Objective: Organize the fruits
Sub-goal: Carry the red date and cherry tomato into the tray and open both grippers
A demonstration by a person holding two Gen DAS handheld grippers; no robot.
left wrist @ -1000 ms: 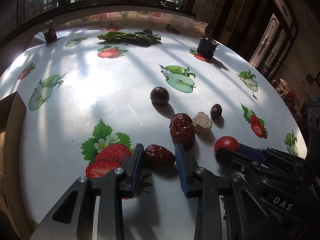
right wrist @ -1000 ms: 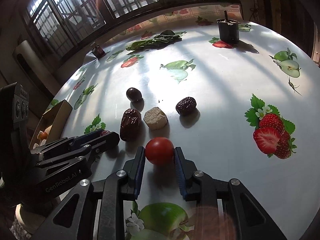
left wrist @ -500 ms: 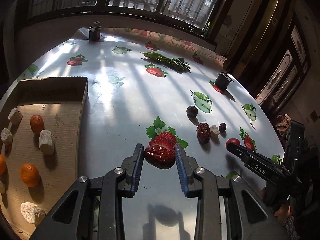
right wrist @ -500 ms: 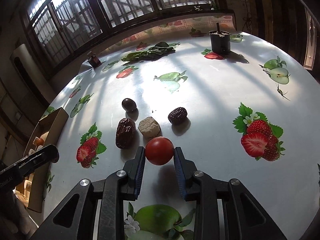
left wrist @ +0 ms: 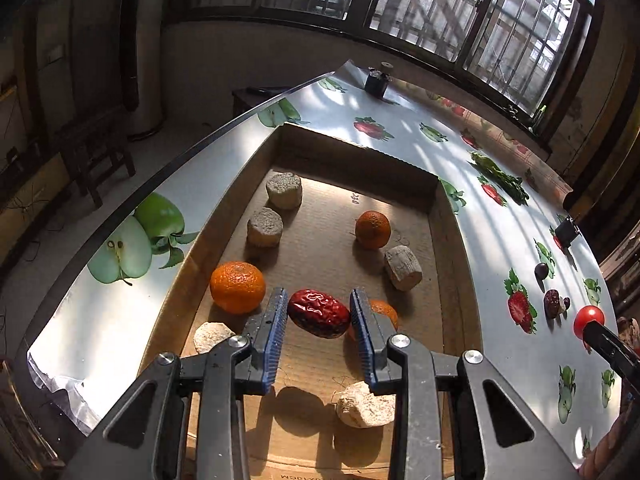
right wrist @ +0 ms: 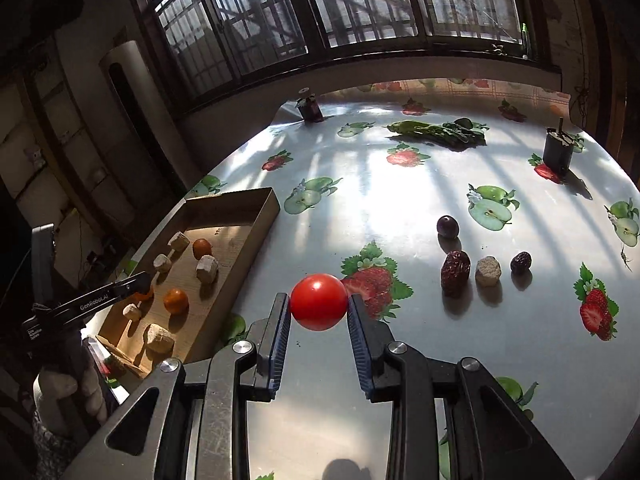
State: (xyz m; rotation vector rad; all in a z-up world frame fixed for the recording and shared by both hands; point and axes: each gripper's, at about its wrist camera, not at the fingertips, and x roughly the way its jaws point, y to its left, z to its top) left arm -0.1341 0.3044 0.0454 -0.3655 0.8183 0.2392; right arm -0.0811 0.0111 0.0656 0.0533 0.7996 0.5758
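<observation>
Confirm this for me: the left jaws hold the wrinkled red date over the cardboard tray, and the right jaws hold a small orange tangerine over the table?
Not quite. The right gripper holds a smooth red tomato, not a tangerine; the right wrist view shows it. The rest stands: the left gripper holds the wrinkled red date over the cardboard tray.

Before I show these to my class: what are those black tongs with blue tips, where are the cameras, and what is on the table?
No robot here: a person carries a two-finger gripper in each hand, with a camera on each looking along the fingers. The left gripper holds a red date above a cardboard tray of oranges and pale chunks. The right gripper holds a tomato above the fruit-print tablecloth. On the cloth lie a plum, two dates, one pale chunk and some greens.
</observation>
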